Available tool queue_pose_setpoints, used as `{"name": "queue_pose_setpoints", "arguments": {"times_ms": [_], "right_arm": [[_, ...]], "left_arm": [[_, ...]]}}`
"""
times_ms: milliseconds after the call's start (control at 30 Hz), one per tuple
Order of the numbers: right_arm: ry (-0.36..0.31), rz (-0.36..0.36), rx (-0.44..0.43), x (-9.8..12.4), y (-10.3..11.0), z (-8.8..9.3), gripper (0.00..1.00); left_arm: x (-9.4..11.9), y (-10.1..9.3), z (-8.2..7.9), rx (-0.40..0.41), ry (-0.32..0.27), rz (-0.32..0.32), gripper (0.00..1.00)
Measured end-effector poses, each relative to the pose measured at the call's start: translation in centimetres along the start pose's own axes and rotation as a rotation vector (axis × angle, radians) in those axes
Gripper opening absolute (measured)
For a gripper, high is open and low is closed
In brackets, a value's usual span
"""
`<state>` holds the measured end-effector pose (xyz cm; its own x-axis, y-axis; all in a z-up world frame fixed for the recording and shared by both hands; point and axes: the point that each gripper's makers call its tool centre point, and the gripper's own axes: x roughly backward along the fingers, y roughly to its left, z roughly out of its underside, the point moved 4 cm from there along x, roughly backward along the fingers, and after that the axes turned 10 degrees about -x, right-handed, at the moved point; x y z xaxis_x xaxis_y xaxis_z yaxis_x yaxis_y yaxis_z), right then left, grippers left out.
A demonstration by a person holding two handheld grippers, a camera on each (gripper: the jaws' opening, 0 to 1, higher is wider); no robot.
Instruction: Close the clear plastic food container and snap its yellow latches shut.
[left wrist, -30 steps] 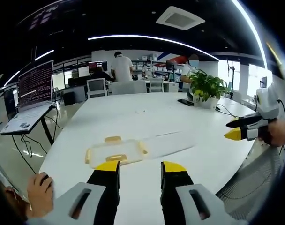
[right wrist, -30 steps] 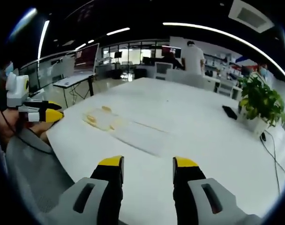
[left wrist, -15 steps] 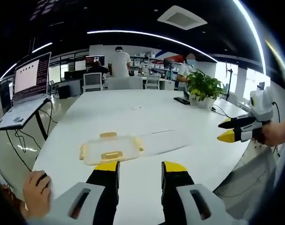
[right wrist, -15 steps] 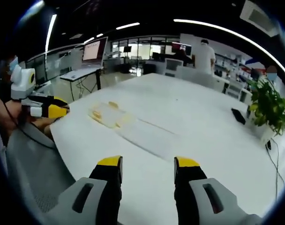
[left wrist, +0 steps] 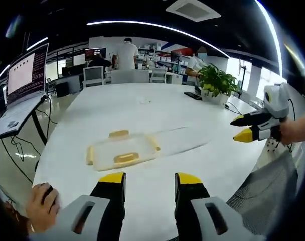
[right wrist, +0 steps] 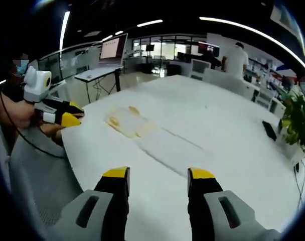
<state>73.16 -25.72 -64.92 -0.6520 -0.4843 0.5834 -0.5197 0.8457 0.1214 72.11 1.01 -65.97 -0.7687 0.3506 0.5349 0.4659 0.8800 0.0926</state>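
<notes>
Clear plastic food container (left wrist: 123, 150) lies lid-open near the white surface (left wrist: 157, 110) edge; both hand-held grippers, left (left wrist: 150, 178) and right (right wrist: 158, 174), jaws apart, empty: fold the lid squarely before pressing each yellow latch (left wrist: 125, 158).

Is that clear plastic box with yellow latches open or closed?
Open: the clear plastic box lies flat on the white table, its clear lid spread out beside it.

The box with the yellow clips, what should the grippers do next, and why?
Probably bring the left hand-held gripper forward to the clear container. It lies on the white table just ahead of the open jaws, with both grippers apart from it and nothing held.
</notes>
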Motion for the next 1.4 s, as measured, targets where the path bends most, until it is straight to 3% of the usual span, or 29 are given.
{"name": "queue_pose_setpoints", "arguments": {"times_ms": [133,267,600,700,800,1200,1333,1400], "right_arm": [[0.037,-0.066,0.042,-1.0,0.8,-0.5,0.45],[0.051,-0.091,0.109,-2.0,1.2,-1.2,0.45],[0.069,-0.170,0.214,-4.7,2.5,-4.0,0.45],[0.072,-0.201,0.257,-5.4,3.1,-5.0,0.45],[0.071,-0.227,0.285,-6.2,3.6,-5.9,0.45],[0.140,-0.326,0.411,-9.8,4.4,-7.3,0.46],[0.167,-0.362,0.438,-11.1,4.8,-7.8,0.46],[0.162,-0.367,0.475,-11.6,5.1,-8.1,0.46]], "left_arm": [[-0.5,1.1,-0.2,-0.063,0.028,0.025,0.34],[-0.9,2.6,-0.7,-0.135,0.033,0.013,0.34],[-2.6,5.2,-2.1,-0.259,0.049,0.084,0.34],[-3.1,5.7,-2.8,-0.379,0.054,0.119,0.35],[-3.7,6.1,-3.1,-0.451,0.055,0.141,0.35],[-5.7,7.5,-2.9,-0.566,0.110,0.228,0.36],[-6.5,8.5,-2.5,-0.714,0.131,0.252,0.35],[-6.9,8.9,-2.3,-0.746,0.132,0.258,0.35]]}}
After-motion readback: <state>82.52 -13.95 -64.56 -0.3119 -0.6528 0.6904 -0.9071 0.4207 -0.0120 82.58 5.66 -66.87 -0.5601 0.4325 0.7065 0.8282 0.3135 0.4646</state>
